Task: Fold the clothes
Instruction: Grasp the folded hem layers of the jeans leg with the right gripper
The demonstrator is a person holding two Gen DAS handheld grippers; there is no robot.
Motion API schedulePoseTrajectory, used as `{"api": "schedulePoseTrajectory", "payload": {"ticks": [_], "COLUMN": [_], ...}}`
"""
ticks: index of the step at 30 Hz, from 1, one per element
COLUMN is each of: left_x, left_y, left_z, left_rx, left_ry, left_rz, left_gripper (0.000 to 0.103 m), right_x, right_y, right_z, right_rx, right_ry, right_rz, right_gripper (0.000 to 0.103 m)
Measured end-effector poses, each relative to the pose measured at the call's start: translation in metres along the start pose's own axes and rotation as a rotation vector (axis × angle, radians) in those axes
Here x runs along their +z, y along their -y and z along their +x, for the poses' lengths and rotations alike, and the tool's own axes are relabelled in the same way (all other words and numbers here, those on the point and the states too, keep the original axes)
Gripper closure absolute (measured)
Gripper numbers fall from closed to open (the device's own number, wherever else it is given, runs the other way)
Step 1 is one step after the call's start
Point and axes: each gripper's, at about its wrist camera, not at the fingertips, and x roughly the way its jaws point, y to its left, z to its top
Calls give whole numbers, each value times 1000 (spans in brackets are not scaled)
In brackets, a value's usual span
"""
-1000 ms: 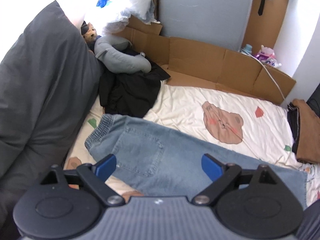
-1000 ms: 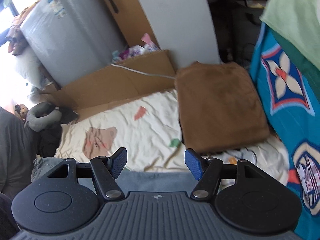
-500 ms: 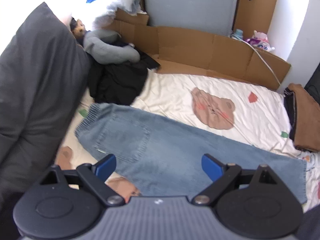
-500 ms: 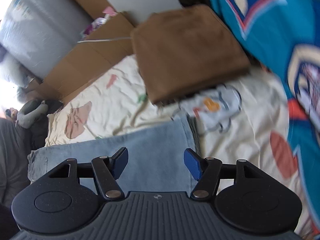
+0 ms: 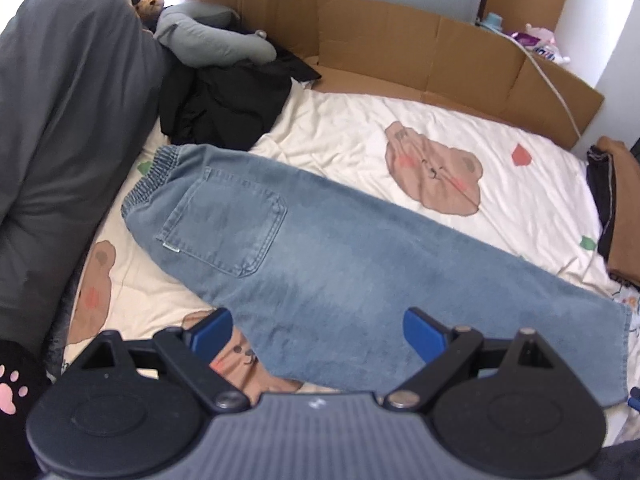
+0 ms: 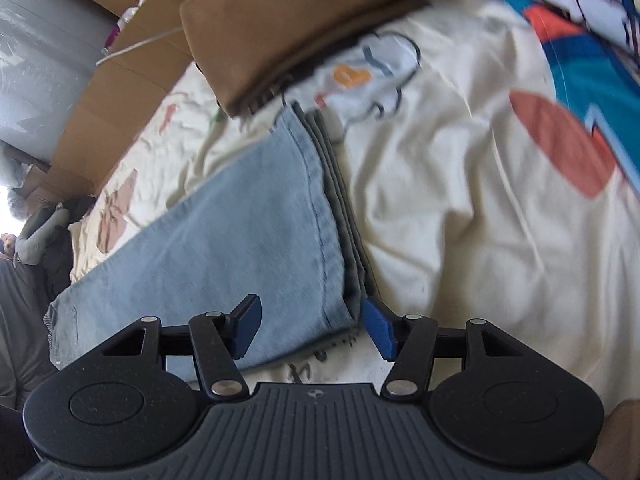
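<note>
right gripper (image 6: 310, 330) jaws apart, straddling hem corner of jeans (image 6: 224, 232) | bedsheet (image 6: 460, 200) underneath | brown folded garment (image 6: 288, 20) beyond

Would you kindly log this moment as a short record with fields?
surface: bed sheet, cream with bear prints
garment: jeans, laid flat, legs stacked, waistband toward the grey duvet
left gripper: open, above the jeans' near edge
right gripper: open, straddling the near hem corner
folded pile: brown cloth beyond the hem
fold status: not yet begun
</note>
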Motion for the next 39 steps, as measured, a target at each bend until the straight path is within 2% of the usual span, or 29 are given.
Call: {"api": "schedulePoseTrajectory", "payload": {"ticks": [6, 16, 21, 26, 30, 39], "left_x": [-8, -21, -28, -32, -35, -43], "left_y": [0, 0, 6, 11, 12, 14], "left_z": [0, 1, 5, 11, 18, 39], "left_rx": [-3, 3, 8, 12, 7, 15], "left_ry": [-9, -40, -54, -65, -76, -129], "left_rz": [-13, -7, 9, 29, 17, -12], "left_gripper": [9, 9, 9, 9, 9, 9], "right_x": [-19, -25, -24, -20, -16, -4], "right_y": [15, 45, 42, 31, 23, 34], "right_z": [18, 34, 33, 17, 13, 42], "right_rx": [-5, 149, 184, 247, 272, 240], "right_ry": [-15, 104, 132, 172, 159, 84], "right_rz": [80, 292, 293, 238, 184, 178], "right_gripper": [39, 39, 40, 40, 40, 40]}}
